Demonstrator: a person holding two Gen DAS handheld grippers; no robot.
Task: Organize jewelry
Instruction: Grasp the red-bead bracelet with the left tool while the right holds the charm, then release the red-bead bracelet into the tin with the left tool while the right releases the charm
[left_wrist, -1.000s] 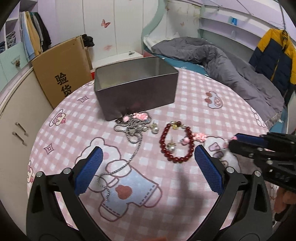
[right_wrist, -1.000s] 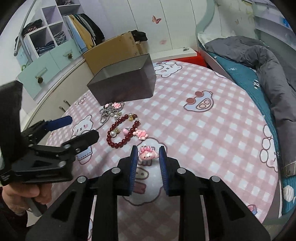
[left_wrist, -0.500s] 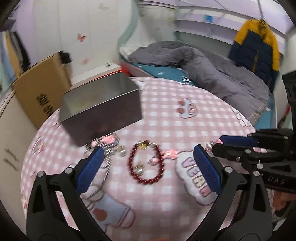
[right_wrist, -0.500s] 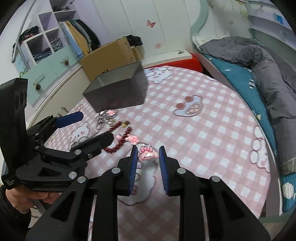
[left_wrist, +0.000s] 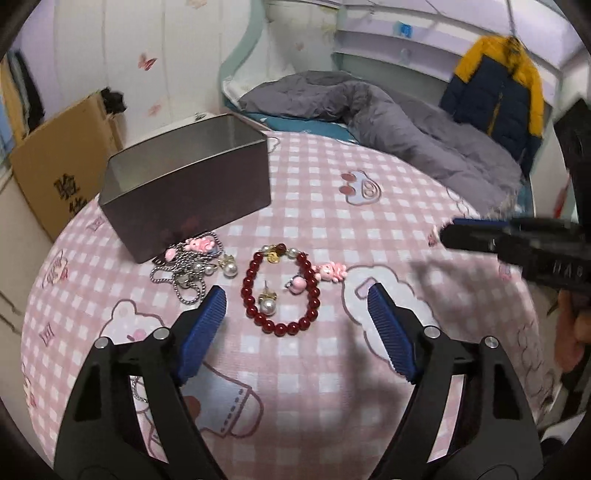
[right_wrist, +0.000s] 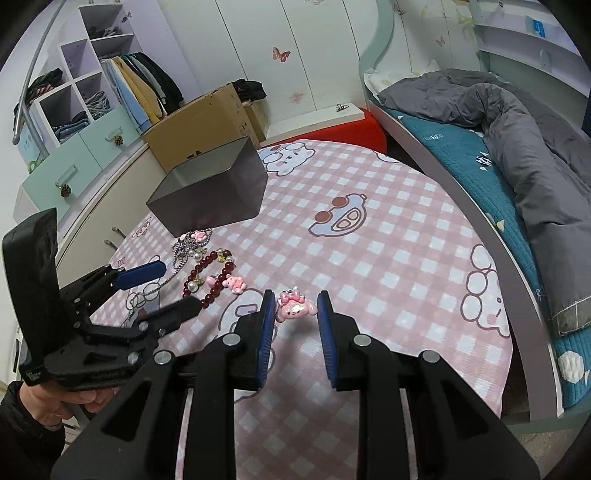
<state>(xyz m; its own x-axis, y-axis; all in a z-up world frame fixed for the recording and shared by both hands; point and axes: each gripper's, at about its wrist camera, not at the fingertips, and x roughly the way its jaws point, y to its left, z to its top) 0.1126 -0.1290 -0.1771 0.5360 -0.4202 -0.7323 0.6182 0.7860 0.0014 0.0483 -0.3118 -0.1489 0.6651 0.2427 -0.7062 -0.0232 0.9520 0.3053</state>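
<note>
The right gripper (right_wrist: 296, 320) pinches a pink charm (right_wrist: 295, 305). The left gripper (left_wrist: 297, 314) hangs wide open (holding nothing). Carry the charm gently to the tin box (right_wrist: 214, 197) at ten o'clock.

Child's bedroom at home: bed (right_wrist: 461, 122) with grey duvet (right_wrist: 524, 122) far right, open wardrobe (right_wrist: 85, 88) far left, butterfly wall stickers (right_wrist: 281, 54).

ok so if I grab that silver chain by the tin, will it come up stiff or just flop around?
The silver chain would probably flop: its fine links lie in loose loops on the tablecloth. Charms and a pearl earring sit tangled among them, so they may drag along. A tail runs under the open left gripper, so it would likely trail.
</note>
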